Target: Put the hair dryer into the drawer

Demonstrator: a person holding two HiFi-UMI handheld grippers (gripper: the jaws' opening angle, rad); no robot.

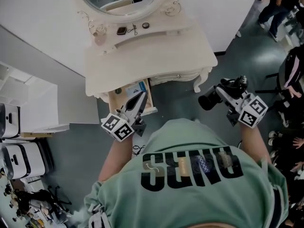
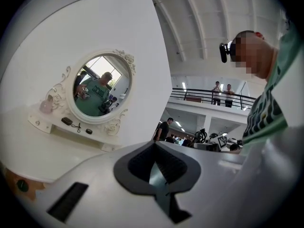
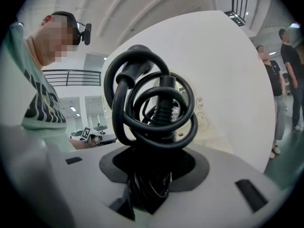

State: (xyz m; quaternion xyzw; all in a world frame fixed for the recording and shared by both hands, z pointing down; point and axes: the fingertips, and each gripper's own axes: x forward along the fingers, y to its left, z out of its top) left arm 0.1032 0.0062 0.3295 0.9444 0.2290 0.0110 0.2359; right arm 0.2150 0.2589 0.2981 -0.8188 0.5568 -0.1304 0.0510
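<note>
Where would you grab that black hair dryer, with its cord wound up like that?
Probably the slim handle of the hair dryer, as the right gripper has it now: jaws closed across it from the side, the coiled cord bundled in. The barrel looks too wide for the jaws.

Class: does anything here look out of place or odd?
The drawer stands open under the dressing table, and the right gripper grips the hair dryer at its looped cord.

A big open hall, dressed as a bedroom corner: a cream scroll-carved vanity worktop [image 1: 142,56] with an oval mirror [image 2: 97,87] backs onto a white partition [image 2: 142,42]. Beyond the worktop, onlookers [image 2: 222,93] stand on a black-railed balcony [image 2: 209,99] under a vaulted ceiling [image 2: 199,18].
</note>
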